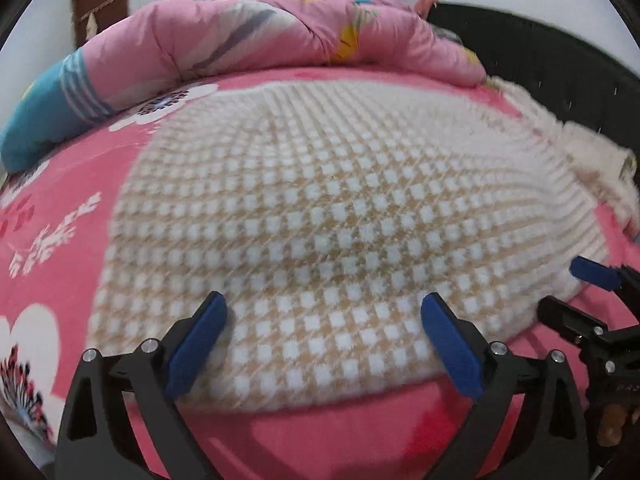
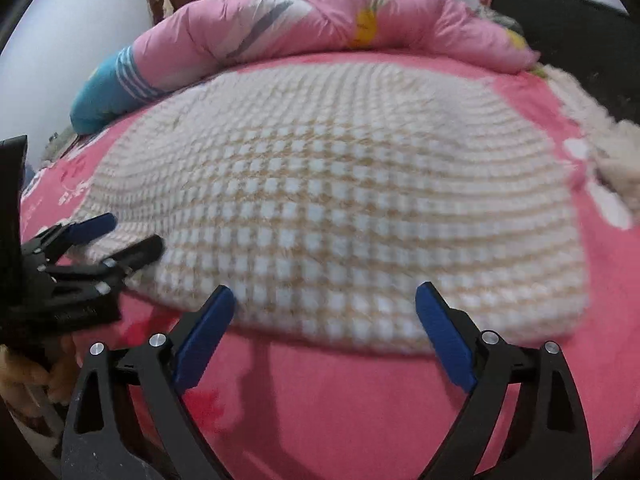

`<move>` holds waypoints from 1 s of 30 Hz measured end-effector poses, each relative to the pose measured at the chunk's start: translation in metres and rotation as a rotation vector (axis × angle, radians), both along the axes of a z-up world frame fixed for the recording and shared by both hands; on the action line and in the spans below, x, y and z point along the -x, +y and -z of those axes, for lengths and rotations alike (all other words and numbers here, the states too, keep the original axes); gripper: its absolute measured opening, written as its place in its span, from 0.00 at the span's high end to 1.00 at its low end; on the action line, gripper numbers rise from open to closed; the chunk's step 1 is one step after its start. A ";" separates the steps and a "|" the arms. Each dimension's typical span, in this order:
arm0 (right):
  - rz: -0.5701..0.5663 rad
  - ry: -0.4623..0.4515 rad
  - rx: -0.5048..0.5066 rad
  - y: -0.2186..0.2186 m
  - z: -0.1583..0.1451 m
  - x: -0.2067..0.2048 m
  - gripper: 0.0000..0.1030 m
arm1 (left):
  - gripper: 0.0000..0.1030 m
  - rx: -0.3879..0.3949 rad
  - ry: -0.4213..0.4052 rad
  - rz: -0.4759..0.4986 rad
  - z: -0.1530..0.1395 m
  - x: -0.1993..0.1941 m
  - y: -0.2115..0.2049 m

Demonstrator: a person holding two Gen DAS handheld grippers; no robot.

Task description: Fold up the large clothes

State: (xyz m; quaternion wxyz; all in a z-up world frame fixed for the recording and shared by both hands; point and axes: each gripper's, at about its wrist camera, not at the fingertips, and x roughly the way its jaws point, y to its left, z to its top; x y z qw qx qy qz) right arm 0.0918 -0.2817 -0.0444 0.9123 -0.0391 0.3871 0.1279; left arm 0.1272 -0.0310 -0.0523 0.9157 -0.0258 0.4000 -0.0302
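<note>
Pink floral bedsheet (image 1: 60, 184) covers the bed on which we work, with a pale wall behind. Left tongs (image 1: 324, 312): blue pads spread wide, holding nothing, poised over the near hem of the garment. Right tongs (image 2: 326, 304): likewise spread wide and empty, just at the near hem; we see them side by side, each catching the other at its frame's edge. Checked knit garment (image 1: 320, 208), cream squares on a tan ground, lies spread flat across the middle of the bed, its near edge between and just beyond both pairs of pads. Fluffy cream trim (image 1: 600, 160) runs along its far right side. Pink quilt (image 1: 248, 36) is heaped along the far edge of the bed; blue striped pillow (image 1: 44, 112) lies at far left. Dark headboard (image 1: 560, 76) stands at right.
</note>
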 end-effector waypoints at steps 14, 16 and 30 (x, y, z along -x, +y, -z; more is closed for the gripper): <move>0.167 0.021 -0.013 -0.062 -0.004 0.029 0.08 | 0.05 0.042 -0.059 -0.029 -0.017 0.040 0.015; 0.143 -0.030 0.003 -0.058 -0.019 0.051 0.08 | 0.05 0.044 -0.118 -0.026 -0.031 0.060 0.016; 0.140 -0.301 0.126 0.010 -0.062 0.117 0.08 | 0.05 -0.094 -0.237 -0.091 -0.088 0.122 -0.019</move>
